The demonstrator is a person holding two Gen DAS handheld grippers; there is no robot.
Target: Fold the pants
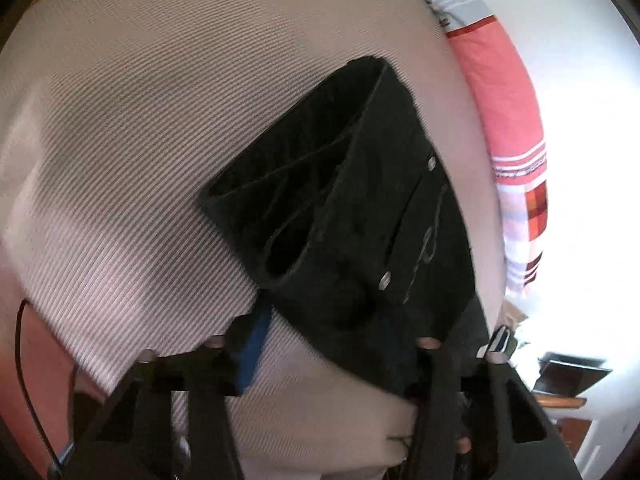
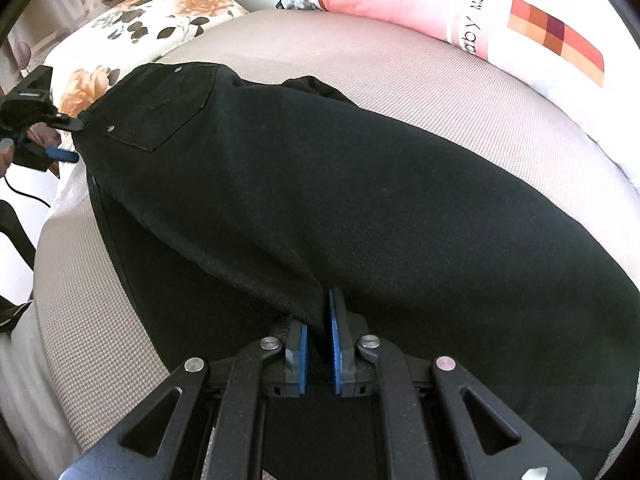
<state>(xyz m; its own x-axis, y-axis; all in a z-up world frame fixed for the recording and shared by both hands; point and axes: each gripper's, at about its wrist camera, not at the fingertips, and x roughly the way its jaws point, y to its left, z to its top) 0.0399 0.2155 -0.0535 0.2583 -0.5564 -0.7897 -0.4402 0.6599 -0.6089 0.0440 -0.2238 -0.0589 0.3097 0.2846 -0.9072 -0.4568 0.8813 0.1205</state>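
Observation:
Black pants [image 2: 360, 208] lie lengthwise on a beige woven bed cover [image 2: 400, 80], folded in half with a riveted back pocket [image 2: 160, 108] facing up. My right gripper [image 2: 320, 344] is shut on a pinched ridge of the leg fabric between its blue pads [image 2: 335, 344]. In the blurred left wrist view, the layered waistband end [image 1: 320, 200] sits just ahead of my left gripper [image 1: 332, 332]. One blue pad [image 1: 252, 348] stands clear of the cloth, and the other finger is hidden under the pants. The right wrist view shows the left gripper [image 2: 76, 140] at the waistband corner, jaws apart.
A floral pillow [image 2: 132, 20] lies at the far left of the bed, and a pink and white pillow [image 2: 520, 20] lies along its far right side. A black cable [image 1: 20, 340] trails beside the left gripper. A dark box [image 1: 568, 376] sits on wooden furniture past the bed.

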